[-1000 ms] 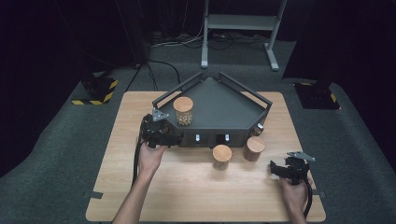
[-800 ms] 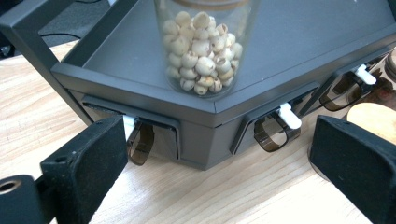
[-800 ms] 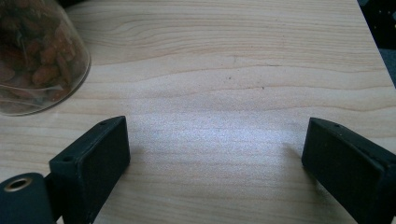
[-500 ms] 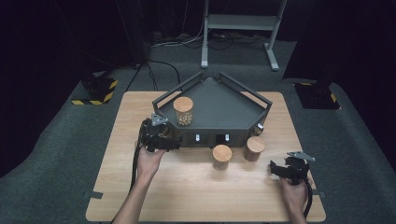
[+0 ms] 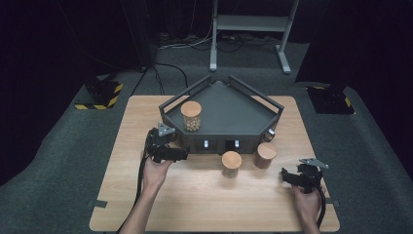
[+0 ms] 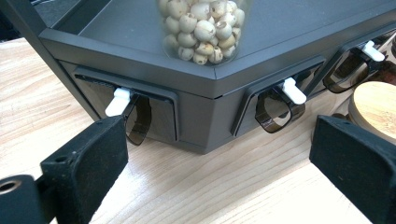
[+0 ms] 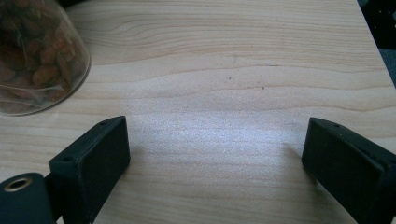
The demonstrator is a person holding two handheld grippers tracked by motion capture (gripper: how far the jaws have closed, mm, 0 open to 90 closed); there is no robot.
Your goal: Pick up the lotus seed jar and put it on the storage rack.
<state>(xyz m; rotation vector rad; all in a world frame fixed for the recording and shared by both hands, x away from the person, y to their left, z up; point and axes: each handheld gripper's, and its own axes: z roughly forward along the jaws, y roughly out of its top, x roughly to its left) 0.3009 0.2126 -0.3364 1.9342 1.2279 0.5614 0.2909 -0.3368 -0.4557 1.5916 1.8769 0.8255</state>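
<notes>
Left claw (image 5: 179,155) jaws wide apart, gripping nothing, just off the dark tray's (image 5: 253,127) front-left corner. Jar of pale beads (image 5: 191,116) stands in that tray corner. Right claw (image 5: 288,176) likewise agape and empty, near the table's (image 5: 204,204) front-right corner; two cork-lidded jars (image 5: 232,163) stand between the claws.

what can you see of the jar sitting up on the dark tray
The jar is a clear, round container with a flat wooden-looking lid, standing upright on the dark tray near its front left corner. It is packed with pale, round, bean-like pieces, seen close in the left gripper view. Only the tray touches it; the left gripper stands open nearby, apart from it.
</notes>
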